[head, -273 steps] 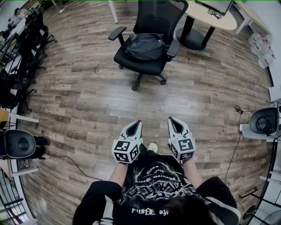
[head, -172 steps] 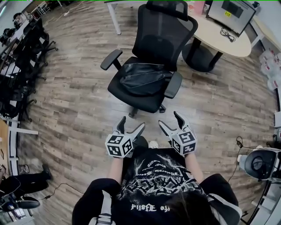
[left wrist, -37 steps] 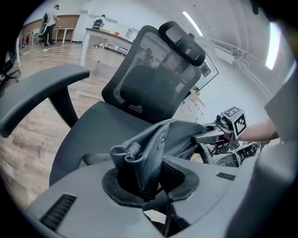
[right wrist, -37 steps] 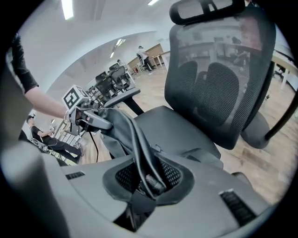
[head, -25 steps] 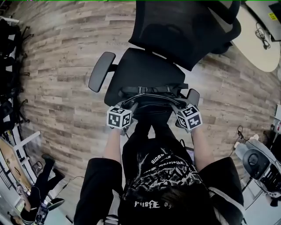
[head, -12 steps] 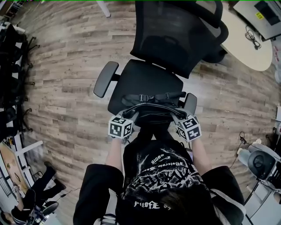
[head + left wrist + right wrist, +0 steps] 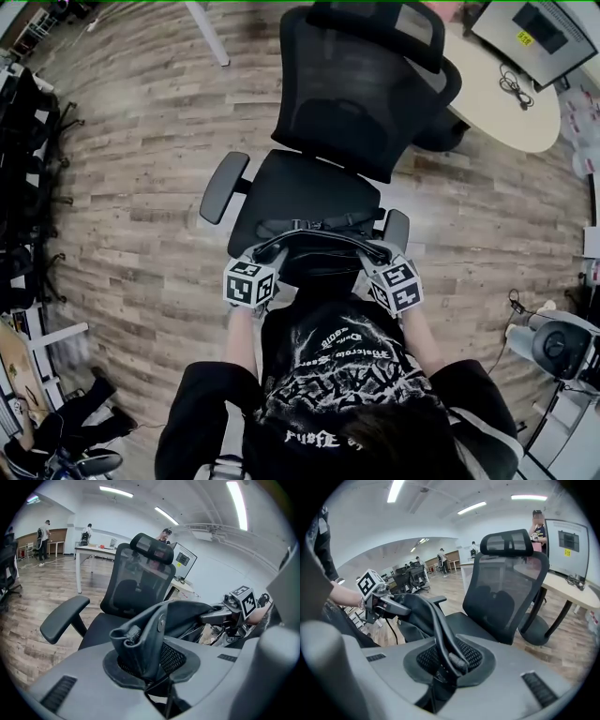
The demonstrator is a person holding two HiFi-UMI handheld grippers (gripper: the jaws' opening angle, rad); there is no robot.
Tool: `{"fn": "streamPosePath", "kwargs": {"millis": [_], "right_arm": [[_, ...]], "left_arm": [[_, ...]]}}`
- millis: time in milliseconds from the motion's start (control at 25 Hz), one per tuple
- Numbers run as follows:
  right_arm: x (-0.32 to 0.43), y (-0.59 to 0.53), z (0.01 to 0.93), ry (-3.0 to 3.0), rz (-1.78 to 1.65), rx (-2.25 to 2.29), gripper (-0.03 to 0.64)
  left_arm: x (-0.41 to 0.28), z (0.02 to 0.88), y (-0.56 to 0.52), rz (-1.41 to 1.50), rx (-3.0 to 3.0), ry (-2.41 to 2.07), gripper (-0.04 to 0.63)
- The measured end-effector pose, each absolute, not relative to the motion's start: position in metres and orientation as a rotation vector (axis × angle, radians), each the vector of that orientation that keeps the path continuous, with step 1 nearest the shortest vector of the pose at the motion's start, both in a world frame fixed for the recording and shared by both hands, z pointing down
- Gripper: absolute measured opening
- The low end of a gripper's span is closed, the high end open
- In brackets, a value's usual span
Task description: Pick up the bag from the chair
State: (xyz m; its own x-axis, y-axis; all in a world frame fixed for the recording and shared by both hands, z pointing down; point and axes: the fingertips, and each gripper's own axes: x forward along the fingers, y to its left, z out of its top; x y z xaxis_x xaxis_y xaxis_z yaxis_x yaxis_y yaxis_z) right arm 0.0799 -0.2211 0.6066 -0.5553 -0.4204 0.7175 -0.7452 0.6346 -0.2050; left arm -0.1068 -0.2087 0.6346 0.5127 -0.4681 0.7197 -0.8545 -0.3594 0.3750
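The black bag (image 7: pixel 314 246) hangs stretched between my two grippers, just off the front edge of the black office chair (image 7: pixel 305 186). My left gripper (image 7: pixel 265 253) is shut on the bag's left end, where a zipper pull and a rivet show (image 7: pixel 149 629). My right gripper (image 7: pixel 373 253) is shut on the right end, a dark strap and zipper (image 7: pixel 443 637). Each gripper view shows the other gripper across the bag: the right gripper (image 7: pixel 220 617) and the left gripper (image 7: pixel 380 603). The chair's seat (image 7: pixel 101 625) is bare behind the bag.
A round pale table (image 7: pixel 506 98) with a monitor (image 7: pixel 539 28) stands behind the chair at the right. Dark chairs (image 7: pixel 23 141) line the left edge. A grey device (image 7: pixel 555 345) sits on the floor at the right. People stand far off at the desks (image 7: pixel 44 538).
Seconds ago the bag lay on the seat and both grippers were open and apart from it. Over the last second the grippers, shut on the bag, have drawn back from the chair.
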Motion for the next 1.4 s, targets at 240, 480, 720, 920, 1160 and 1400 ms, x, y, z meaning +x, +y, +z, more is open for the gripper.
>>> {"fn": "streamPosePath", "kwargs": {"millis": [240, 480, 720, 920, 1160, 1400], "right_arm": [[0.073, -0.224, 0.574, -2.276, 0.57, 0.945, 0.063], [0.07, -0.225, 0.539, -2.324, 0.48, 0.999, 0.063], [0.065, -0.226, 0.495, -2.367, 0.349, 1.044, 0.063], [0.062, -0.229, 0.462, -2.404, 0.273, 1.096, 0.063], [0.059, -0.231, 0.419, -2.455, 0.16, 1.143, 0.063], [0.056, -0.239, 0.376, -2.498, 0.033, 1.186, 0.064]], "left_arm": [[-0.114, 0.605, -0.211, 0.62, 2.065, -1.118, 0.08], [-0.116, 0.576, -0.213, 0.586, 2.104, -1.161, 0.08], [-0.119, 0.537, -0.22, 0.561, 2.167, -1.206, 0.08], [-0.123, 0.502, -0.225, 0.565, 2.215, -1.258, 0.08], [-0.125, 0.455, -0.226, 0.539, 2.302, -1.333, 0.077], [-0.129, 0.409, -0.232, 0.529, 2.338, -1.412, 0.075]]}}
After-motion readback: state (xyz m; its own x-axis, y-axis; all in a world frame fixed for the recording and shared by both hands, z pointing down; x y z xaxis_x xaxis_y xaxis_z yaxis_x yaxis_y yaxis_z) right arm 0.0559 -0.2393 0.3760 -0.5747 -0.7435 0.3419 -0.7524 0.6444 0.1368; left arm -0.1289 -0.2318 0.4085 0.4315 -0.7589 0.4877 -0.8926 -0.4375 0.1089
